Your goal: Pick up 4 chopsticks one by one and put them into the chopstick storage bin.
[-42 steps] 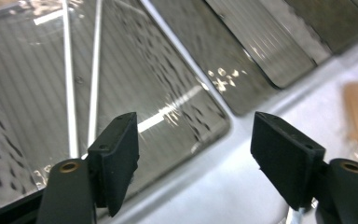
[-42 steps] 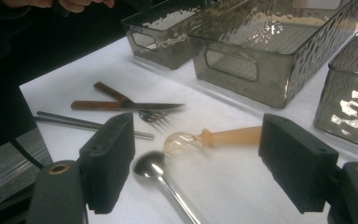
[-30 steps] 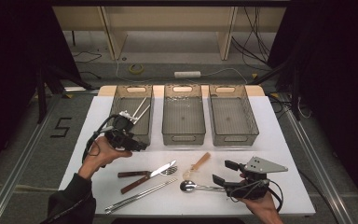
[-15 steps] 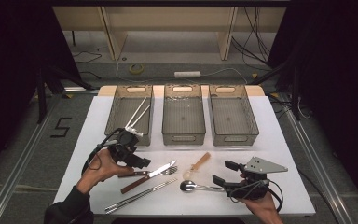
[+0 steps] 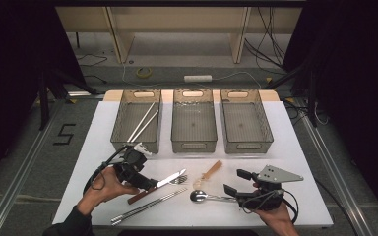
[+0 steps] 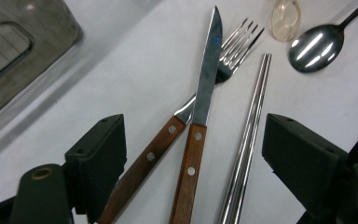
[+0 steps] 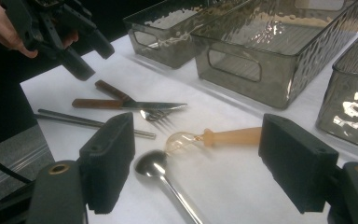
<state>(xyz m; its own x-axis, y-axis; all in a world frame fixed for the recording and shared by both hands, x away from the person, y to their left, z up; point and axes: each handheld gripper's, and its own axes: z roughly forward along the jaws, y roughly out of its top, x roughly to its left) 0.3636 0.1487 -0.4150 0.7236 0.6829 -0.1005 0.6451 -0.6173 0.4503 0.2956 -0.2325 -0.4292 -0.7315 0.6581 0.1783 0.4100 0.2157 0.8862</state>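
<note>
White tabletop; left gripper (image 6: 193, 154) wide open, empty, over wood-handled knife (image 6: 200, 126) crossing fork (image 6: 177, 123).

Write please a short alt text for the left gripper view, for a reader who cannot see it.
The open left tool hovers over cutlery on a white table: a wooden-handled knife crossing over a wooden-handled fork, with metal chopsticks beside them. Farther off lie a steel spoon and a clear plastic spoon; a grey bin stands at upper left.

Three grey bins (image 5: 192, 129) in a row — white chopsticks (image 5: 143, 123) in the left one, yellow tape roll (image 5: 144, 72) on floor.
</note>
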